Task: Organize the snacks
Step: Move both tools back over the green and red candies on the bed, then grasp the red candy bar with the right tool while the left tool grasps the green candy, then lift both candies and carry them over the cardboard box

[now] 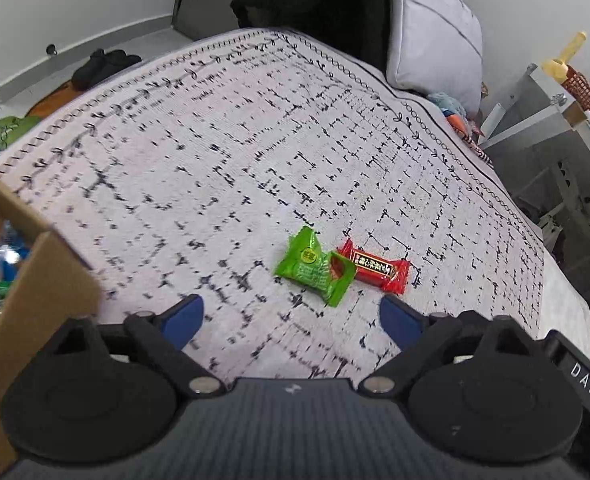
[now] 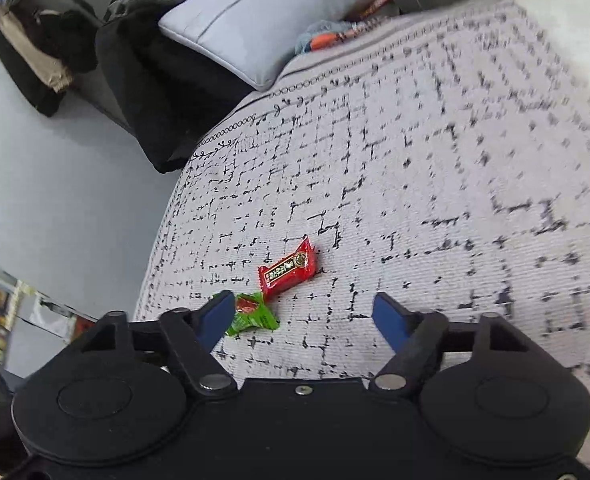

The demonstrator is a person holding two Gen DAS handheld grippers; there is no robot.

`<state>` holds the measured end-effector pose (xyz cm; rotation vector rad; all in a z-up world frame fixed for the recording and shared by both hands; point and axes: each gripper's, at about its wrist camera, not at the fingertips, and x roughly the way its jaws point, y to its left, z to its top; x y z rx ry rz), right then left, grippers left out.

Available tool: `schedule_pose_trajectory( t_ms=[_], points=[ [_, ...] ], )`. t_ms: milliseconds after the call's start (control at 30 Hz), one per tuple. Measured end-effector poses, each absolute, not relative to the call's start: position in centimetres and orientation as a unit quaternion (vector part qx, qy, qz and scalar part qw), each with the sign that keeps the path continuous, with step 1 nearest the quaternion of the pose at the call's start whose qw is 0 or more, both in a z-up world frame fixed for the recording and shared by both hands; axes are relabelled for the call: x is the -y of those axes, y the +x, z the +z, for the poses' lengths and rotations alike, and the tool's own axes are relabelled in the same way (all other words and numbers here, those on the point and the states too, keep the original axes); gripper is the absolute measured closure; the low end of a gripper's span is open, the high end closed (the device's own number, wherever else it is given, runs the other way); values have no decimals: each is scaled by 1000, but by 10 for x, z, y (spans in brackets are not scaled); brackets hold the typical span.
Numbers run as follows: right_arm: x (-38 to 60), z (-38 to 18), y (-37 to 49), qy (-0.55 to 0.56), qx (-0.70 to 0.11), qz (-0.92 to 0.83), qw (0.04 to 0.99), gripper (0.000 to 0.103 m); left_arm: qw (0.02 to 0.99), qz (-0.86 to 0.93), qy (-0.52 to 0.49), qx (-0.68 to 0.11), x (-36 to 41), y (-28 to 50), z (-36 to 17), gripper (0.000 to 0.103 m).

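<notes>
A green-wrapped snack [image 1: 315, 266] lies on the patterned bedspread [image 1: 215, 152], touching a red-wrapped snack [image 1: 375, 266] on its right. My left gripper [image 1: 293, 316] hovers open just in front of them, nothing between its blue pads. In the right wrist view the red snack [image 2: 289, 269] lies ahead and slightly left of centre. The green snack [image 2: 253, 314] sits partly behind the left blue pad [image 2: 215, 316]. My right gripper [image 2: 303, 314] is open and empty above the bedspread [image 2: 415, 200].
A cardboard box [image 1: 35, 280] holding several snack packets stands at the left edge. A grey pillow [image 1: 431, 28] and dark clothes [image 2: 155, 60] sit at the head of the bed. White shelving [image 1: 547, 128] stands right of the bed; shoes [image 1: 103, 66] lie on the floor.
</notes>
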<state>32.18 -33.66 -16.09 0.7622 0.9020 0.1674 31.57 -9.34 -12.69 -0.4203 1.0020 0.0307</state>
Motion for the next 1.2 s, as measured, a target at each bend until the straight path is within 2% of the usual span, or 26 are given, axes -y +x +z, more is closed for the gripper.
schedule_pose_trajectory(
  t_ms=[33, 133, 333, 467, 667, 733, 767, 800, 833, 900, 1200],
  points=[
    [338, -167, 326, 375, -429, 84, 817, 41, 854, 15, -202, -479, 95, 320, -131, 18],
    [340, -185, 337, 415, -437, 98, 792, 47, 845, 7, -219, -487, 98, 333, -141, 23],
    [336, -205, 364, 435, -445, 114, 774, 60, 842, 2, -226, -489, 110, 357, -152, 23],
    [334, -218, 373, 445, -454, 116, 763, 73, 836, 9, -227, -499, 116, 372, -162, 24],
    [333, -225, 382, 452, -451, 117, 760, 80, 836, 25, -213, -506, 123, 384, -173, 25],
    [333, -227, 384, 454, -450, 116, 760, 83, 838, 30, -201, -506, 127, 388, -173, 34],
    [334, -227, 384, 452, -450, 115, 762, 88, 839, 35, -195, -506, 128, 389, -173, 38],
    [333, -228, 385, 447, -452, 112, 764, 92, 841, 38, -192, -505, 128, 390, -173, 45],
    [333, -229, 386, 441, -453, 108, 767, 98, 842, 38, -195, -502, 127, 390, -173, 57],
    [333, -231, 386, 441, -453, 107, 767, 101, 841, 28, -201, -501, 126, 391, -172, 66],
    [332, -215, 379, 403, -447, 87, 794, 103, 845, 28, -189, -499, 122, 378, -162, 67]
  ],
)
